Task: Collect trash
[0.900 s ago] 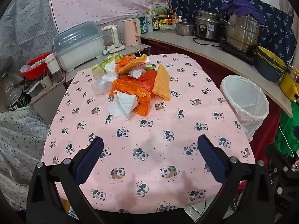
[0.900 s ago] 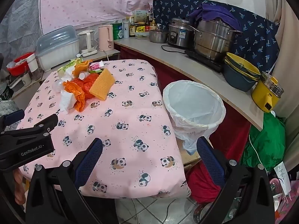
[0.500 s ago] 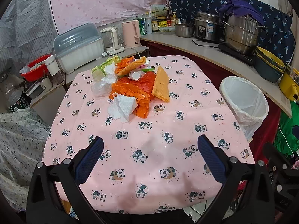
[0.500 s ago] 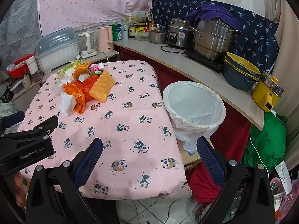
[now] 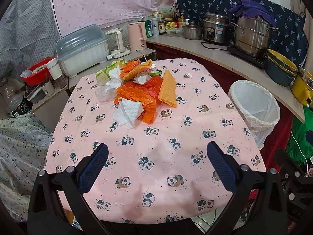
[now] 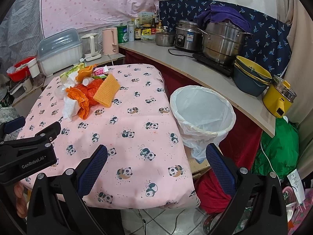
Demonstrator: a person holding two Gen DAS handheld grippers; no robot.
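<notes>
Beyond both tools, at far end of surface (image 5: 137, 176) from bin (image 5: 254, 105): trash pile (image 5: 137, 90). Left tool (image 5: 156, 162) faces pile head-on, nearer; right tool (image 6: 156, 162) sits closer to bin. Both tools spread wide, holding nothing. Pile stretches away from tools.
</notes>
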